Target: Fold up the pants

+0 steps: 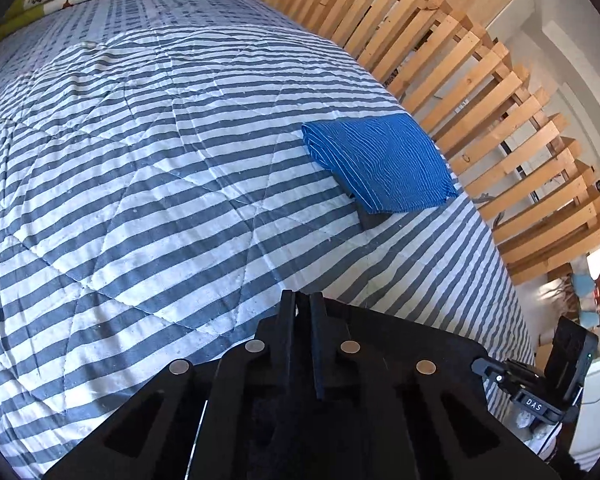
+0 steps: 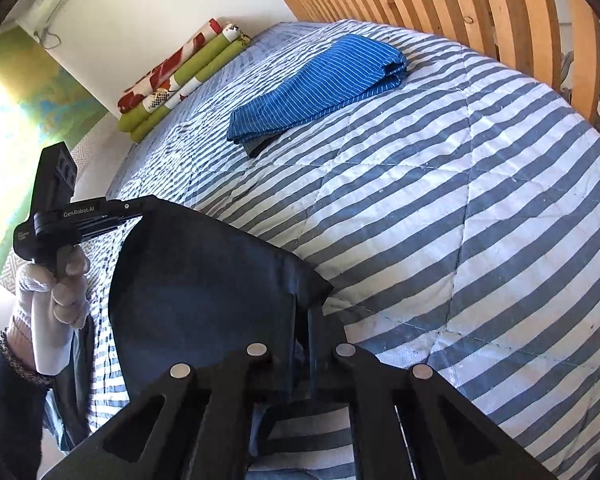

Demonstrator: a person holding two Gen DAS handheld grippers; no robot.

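Dark navy pants (image 2: 204,280) are hanging nearest the lens, and the right gripper (image 2: 300,320) is pinching their edge between closed jaws above the striped quilt (image 2: 480,200). Leftward, the left gripper (image 1: 302,304) is hovering closed and seemingly empty. It should be catching the opposite corner, keeping the fabric taut and level.

Both wrist views look down along their tongs, close over the striped quilt (image 1: 148,184), sharing the blue folded cloth (image 2: 320,84).

Your right tool (image 2: 300,312) hides the dark pants' (image 2: 204,280) gripped edge; a grey garment (image 1: 370,218) lies mostly hidden beneath the blue fold (image 1: 380,160).
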